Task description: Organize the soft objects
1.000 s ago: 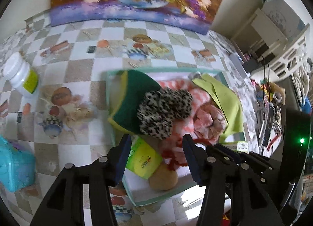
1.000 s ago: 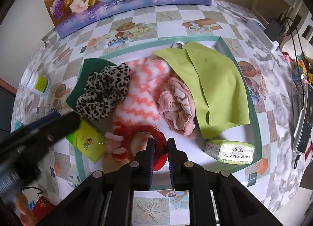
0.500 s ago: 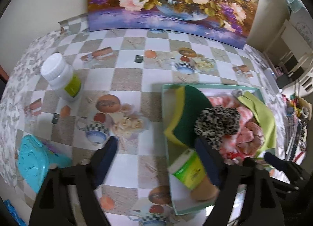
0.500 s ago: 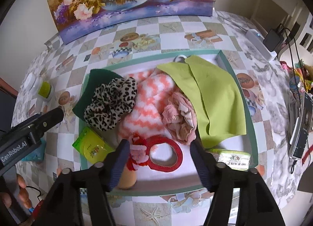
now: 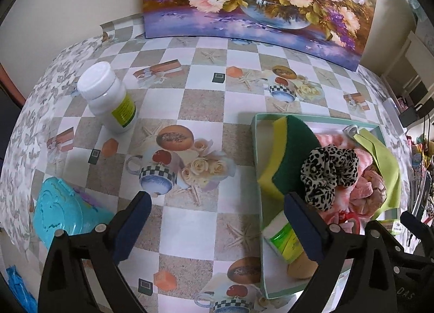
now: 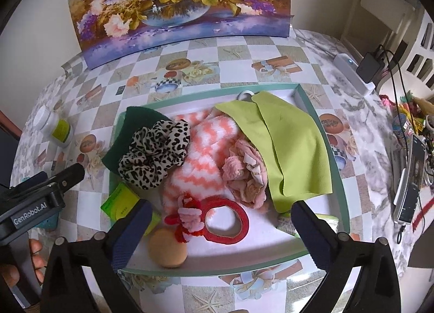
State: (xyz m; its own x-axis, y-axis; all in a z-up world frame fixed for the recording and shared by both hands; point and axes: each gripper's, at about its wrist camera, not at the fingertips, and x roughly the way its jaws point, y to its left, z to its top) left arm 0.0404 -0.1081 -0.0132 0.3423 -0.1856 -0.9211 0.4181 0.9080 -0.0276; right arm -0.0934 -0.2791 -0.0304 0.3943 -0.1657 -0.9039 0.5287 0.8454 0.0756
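So both grippers are wide open now and holding nothing. A second ago the right gripper [image 6: 217, 220] was pinched shut low over the red ring [image 6: 226, 220]; now its jaws are spread and it's pulled back, with the ring lying loose on the tray [image 6: 340, 177] floor, touching the pink fuzzy bit at its left. Looks like a drop-off that's just finished.

The left gripper [image 5: 214, 220] was over the tray a second ago, jaws open around the scrunchie [image 5: 329, 170] area. It has since swung left and now hangs over bare tablecloth, with the tray just off its right finger.

Everything soft seems to be in the tray already: sponge [image 6: 130, 134], scrunchie on top of it, the orange zigzag cloth [image 6: 200, 155], the pink cloth [image 6: 245, 174], the green cloth [image 6: 293, 150], plus a tan ball [image 6: 167, 248] at the front.

What's left outside is the white bottle [image 5: 108, 98] and a turquoise thing [image 5: 63, 218], well apart from the tray. Neither looks soft, so my guess is the job's basically done, or the left one is scouting.
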